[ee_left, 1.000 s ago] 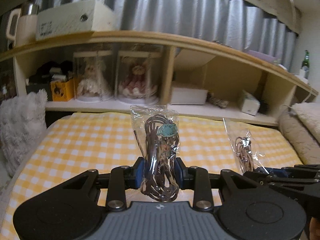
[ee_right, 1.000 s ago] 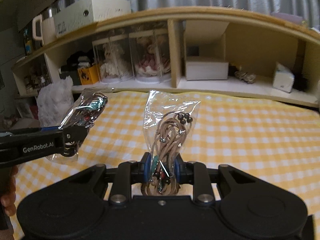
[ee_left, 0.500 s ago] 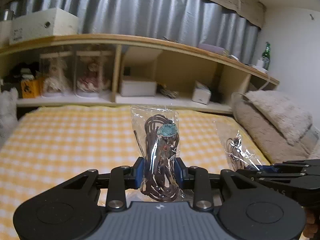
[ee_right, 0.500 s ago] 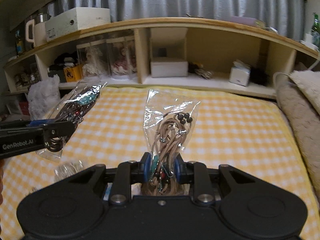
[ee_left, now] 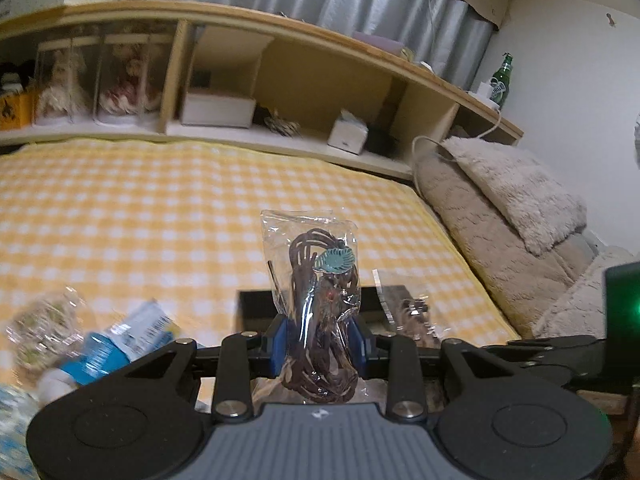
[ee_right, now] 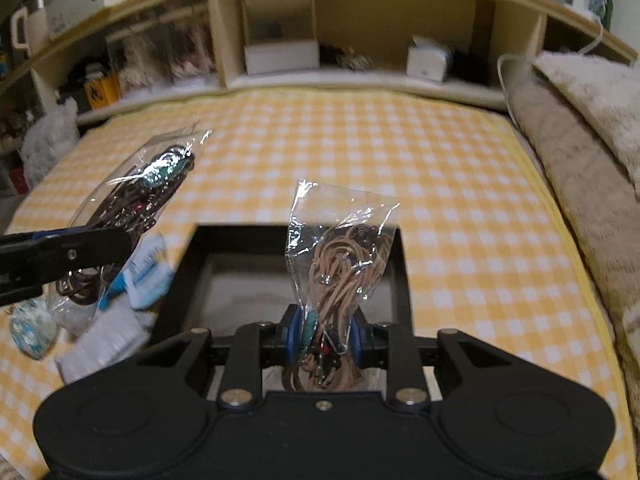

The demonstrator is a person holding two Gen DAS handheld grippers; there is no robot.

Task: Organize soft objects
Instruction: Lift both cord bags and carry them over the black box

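My left gripper [ee_left: 318, 344] is shut on a clear bag of dark brown cord with a teal leaf charm [ee_left: 320, 300]; the bag also shows at the left of the right wrist view [ee_right: 140, 196]. My right gripper [ee_right: 322, 338] is shut on a clear bag of tan cord [ee_right: 344, 264]; that bag shows in the left wrist view [ee_left: 408, 312]. Both bags hang above a black open box [ee_right: 400, 272] on the yellow checked bed [ee_right: 360, 152]. The box rim also shows behind the left bag [ee_left: 256, 300].
Several small packets lie left of the box: blue-and-white ones [ee_right: 144, 272] [ee_left: 120, 340] and a clear bag [ee_left: 40, 328]. Beige fluffy pillows [ee_left: 500, 208] line the right side. A wooden shelf [ee_left: 280, 80] with boxes and doll cases runs along the back.
Both grippers have tilted down and moved forward with their bags. The black box and the loose packets have come into view beneath them.
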